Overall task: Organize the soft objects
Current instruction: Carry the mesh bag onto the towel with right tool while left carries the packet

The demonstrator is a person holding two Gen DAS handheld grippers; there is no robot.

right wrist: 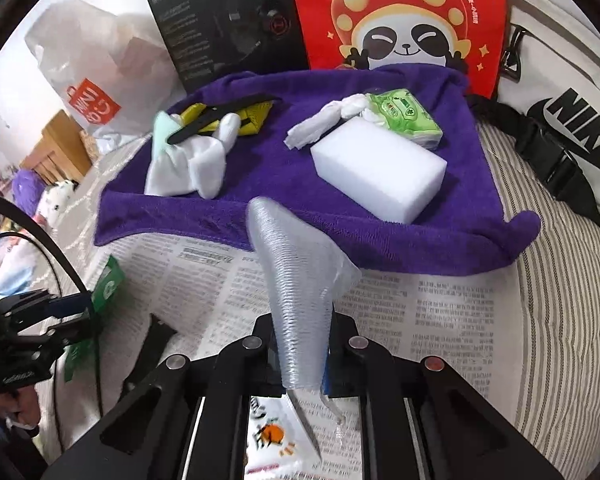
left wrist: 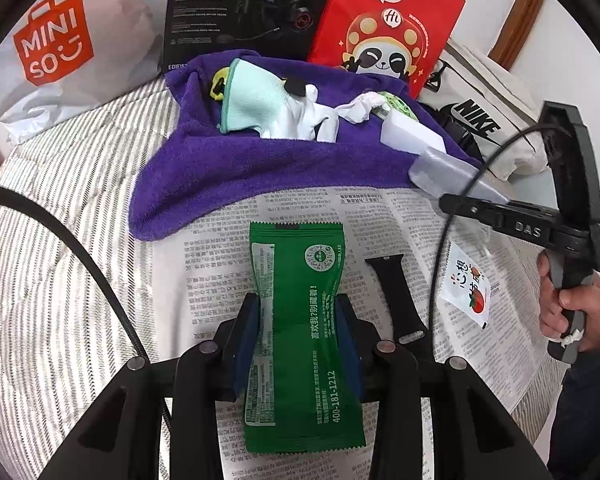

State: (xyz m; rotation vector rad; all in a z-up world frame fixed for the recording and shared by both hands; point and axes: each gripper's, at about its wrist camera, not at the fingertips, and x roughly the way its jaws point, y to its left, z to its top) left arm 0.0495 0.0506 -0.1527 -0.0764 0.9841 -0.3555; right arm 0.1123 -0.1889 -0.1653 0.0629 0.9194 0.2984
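The left tool [left wrist: 300, 332] is clamped on a green sachet [left wrist: 300, 320] about midway along its length, the blue pads pinching it in from both sides so the foil waists there. It looks light, limp and slick; a hold across the flat middle, as here, seems safer than one at the crimped ends. The sachet hangs over a newspaper [left wrist: 300, 208] spread on the bed, beside a black watch strap [left wrist: 396, 296] and a small white sachet [left wrist: 466, 288]. Beyond lies the purple towel [left wrist: 228, 168] with the gathered soft things.

From the right wrist, the right tool [right wrist: 300, 364] is closed on a clear ribbed plastic piece [right wrist: 296, 280], which stands up between the jaws and flares toward the towel. It seems thin, featherlight and easily crushed, so the narrow lower end is the sensible hold. A white sponge block [right wrist: 380, 172] and a green tissue pack [right wrist: 404, 116] rest on the towel, touching.
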